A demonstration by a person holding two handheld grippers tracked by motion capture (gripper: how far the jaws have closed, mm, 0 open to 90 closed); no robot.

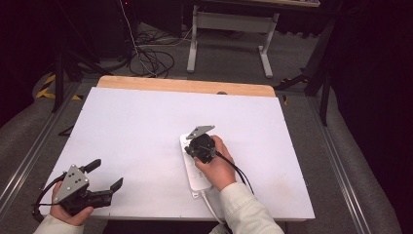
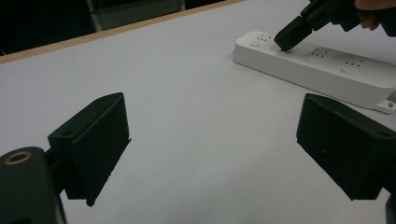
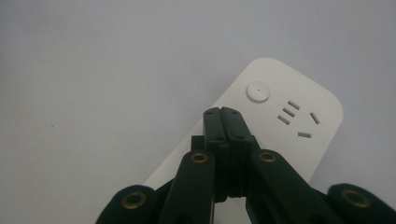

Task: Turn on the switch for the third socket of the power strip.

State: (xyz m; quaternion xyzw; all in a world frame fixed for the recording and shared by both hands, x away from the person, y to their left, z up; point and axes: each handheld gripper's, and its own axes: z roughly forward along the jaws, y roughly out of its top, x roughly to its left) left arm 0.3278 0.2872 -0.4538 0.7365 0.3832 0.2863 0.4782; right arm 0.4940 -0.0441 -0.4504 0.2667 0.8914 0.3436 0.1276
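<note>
at about 7 o'clock on the white table [image 1: 146, 126], the left gripper [image 1: 104, 175] is sitting low near the near edge, held in the person's left hand [image 1: 68, 212], its grey three-cornered plate facing up. its jaws are standing wide apart with nothing between them, pointing toward 2 o'clock across bare tabletop. in the left gripper view, the two black jaws are rising from the lower corners with the pale surface showing between them, and the white power strip [image 2: 322, 65] is lying at 1 o'clock from them, well apart.

moving right, the power strip [image 1: 197, 170] is lying flat near the middle of the table, slightly toward 5 o'clock, its long axis running roughly from 12 to 6 o'clock, with its white cord leaving the near end and going over the table edge. the right gripper [image 1: 194, 145] is held over its far half by the person's right hand [image 1: 219, 168], a light sleeve behind it. in the right gripper view, the right gripper's jaws are pressed together with nothing held between them, and their tip is coming down on the strip's top face, just short of a round button [image 3: 258, 91] and a set of socket slots [image 3: 296, 119] lying at 1 o'clock from the tip. from the left gripper view, that tip looks to be touching the strip.
</note>
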